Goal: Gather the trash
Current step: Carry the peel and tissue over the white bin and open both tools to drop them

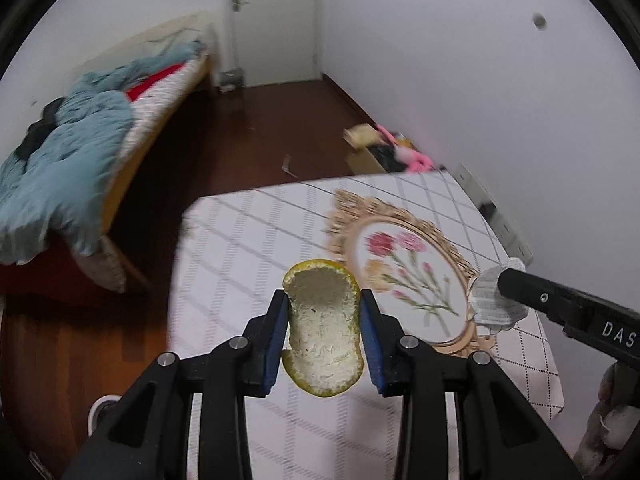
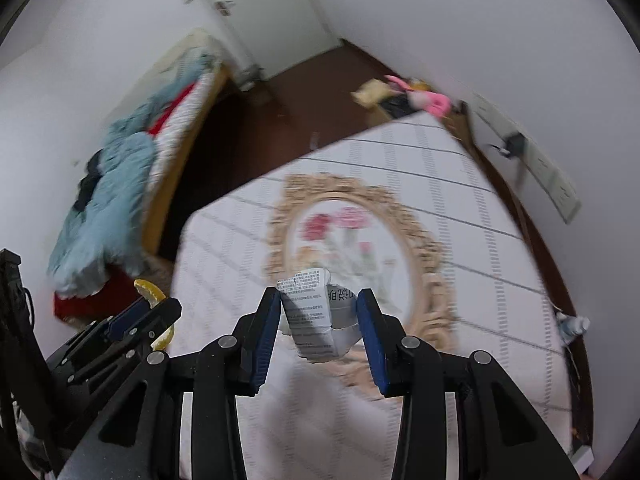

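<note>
Two pieces of trash hang above the desk (image 1: 248,240): left hand-held gripper (image 1: 324,312) pinches a peel (image 1: 322,332), right hand-held gripper (image 2: 318,312) pinches a carton (image 2: 316,312).

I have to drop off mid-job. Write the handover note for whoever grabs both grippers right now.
Left gripper: shut on a piece of citrus peel, held in the air above the table.
Right gripper: shut on a crumpled white carton, also lifted over the table.
Table: a checked cloth with a round flowered mat; no other trash shows on it.
Done: both pieces picked up.
Left: drop both in a bin. No bin shows in either view, so find it first.
</note>
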